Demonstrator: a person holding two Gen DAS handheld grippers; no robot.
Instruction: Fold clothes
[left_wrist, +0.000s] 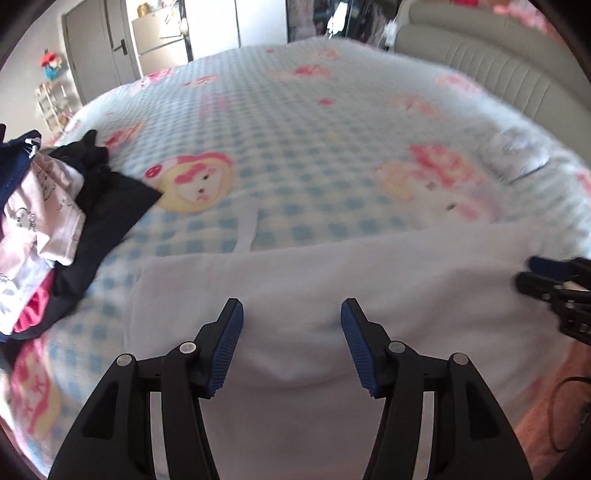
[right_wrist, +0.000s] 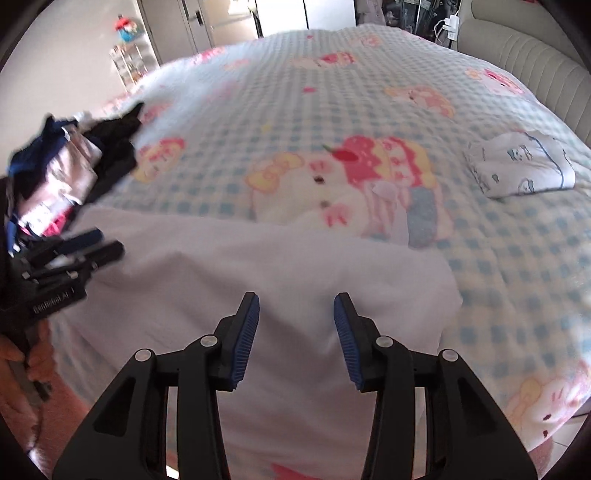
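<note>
White cloth, a plain garment, lies spread over the near edge of the bed, hanging down its side. Both grippers hover just above it with jaws spread wide and nothing between them: the left gripper over the garment's left half, the right gripper over its right half. A jumbled pile of clothes, dark, pink and white, sits on the checked cartoon blanket to the left, touching the garment's corner. A folded patterned piece rests well apart on the right, near the padded headboard.
</note>
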